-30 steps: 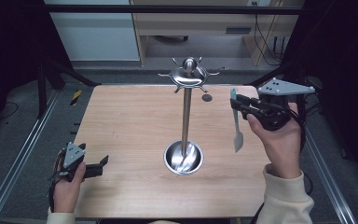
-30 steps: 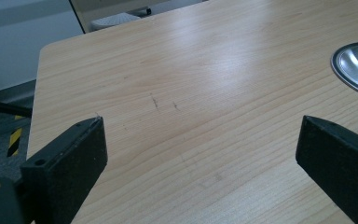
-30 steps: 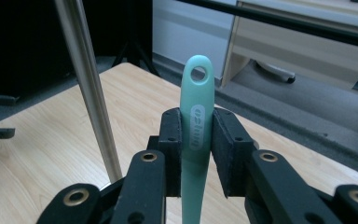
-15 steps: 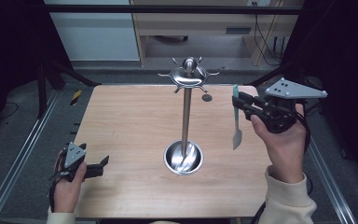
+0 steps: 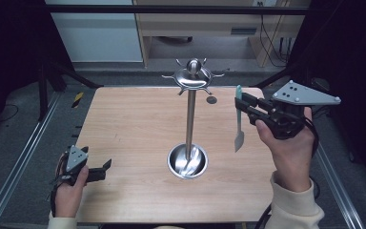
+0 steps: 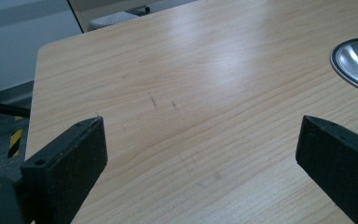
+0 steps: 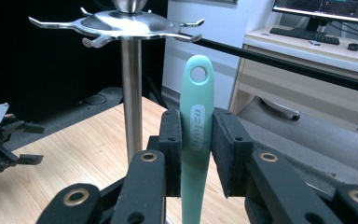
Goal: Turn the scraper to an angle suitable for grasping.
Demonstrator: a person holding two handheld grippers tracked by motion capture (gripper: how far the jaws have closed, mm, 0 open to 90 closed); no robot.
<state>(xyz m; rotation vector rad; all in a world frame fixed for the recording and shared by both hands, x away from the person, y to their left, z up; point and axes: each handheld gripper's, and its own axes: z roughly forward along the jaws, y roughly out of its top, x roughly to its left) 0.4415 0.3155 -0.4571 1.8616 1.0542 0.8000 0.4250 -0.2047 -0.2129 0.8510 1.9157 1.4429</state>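
While the right gripper [image 5: 246, 106] is held above the desk [image 5: 133, 129] at its right side, a mint-green utensil [image 5: 238, 125] is seen clamped between its jaws, which are shut on the handle approx. mid-length. Long axis is vertical: hang hole at top, pale blade hanging down, clear of desk surface. In right gripper view, the hole end of the utensil [image 7: 197, 116] stands just below and beside the hooks of the steel hanging rack [image 7: 129, 70], rack pole to gripper's left. Rack [image 5: 191, 95] stands desk-centre w/ round base [image 5: 188, 161]; hooks lie left of and slightly beyond the utensil in high view. Judged: hole must be raised and carried left to nearest hook; right hand is the nearer. Left gripper [image 5: 97, 170] rests at front-left desk corner, jaws apart, nothing held, well apart from rack.
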